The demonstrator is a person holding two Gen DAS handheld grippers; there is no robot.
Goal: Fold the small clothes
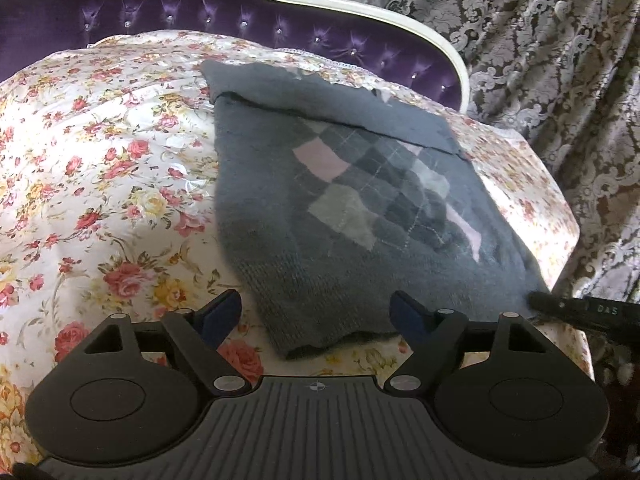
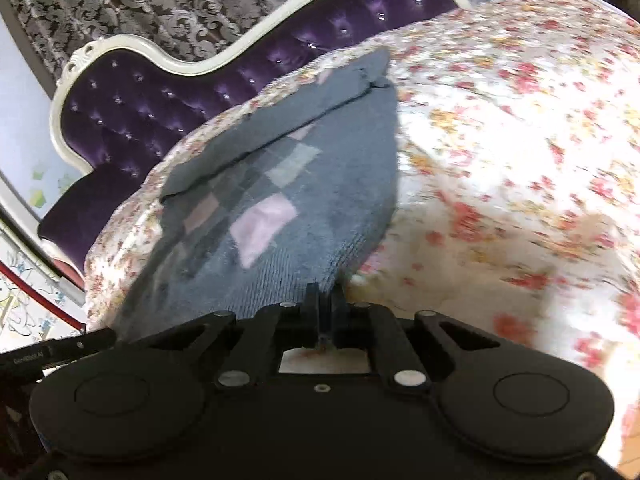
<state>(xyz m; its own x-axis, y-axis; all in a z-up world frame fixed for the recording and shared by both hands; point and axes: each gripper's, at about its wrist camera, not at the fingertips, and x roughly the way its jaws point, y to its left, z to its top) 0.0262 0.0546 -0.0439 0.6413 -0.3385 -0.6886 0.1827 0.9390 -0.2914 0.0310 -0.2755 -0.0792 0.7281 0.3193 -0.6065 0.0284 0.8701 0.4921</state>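
A small grey knit sweater (image 1: pixel 352 208) with a pink and grey diamond pattern lies on the floral bedspread (image 1: pixel 100 184). Its far edge is folded over as a plain grey band. My left gripper (image 1: pixel 316 312) is open, its blue fingertips either side of the sweater's near corner, just above it. My right gripper (image 2: pixel 326 296) is shut on the sweater's near hem (image 2: pixel 304 264) in the right wrist view, where the sweater (image 2: pixel 280 184) stretches away toward the headboard. The right gripper's black tip also shows in the left wrist view (image 1: pixel 576 310) at the sweater's right corner.
A purple tufted headboard (image 1: pixel 240 20) with a white frame stands behind the bed. Patterned grey curtains (image 1: pixel 560 60) hang to the right. The bed edge drops off at the right (image 1: pixel 560 240). The floral bedspread (image 2: pixel 520 160) spreads wide beside the sweater.
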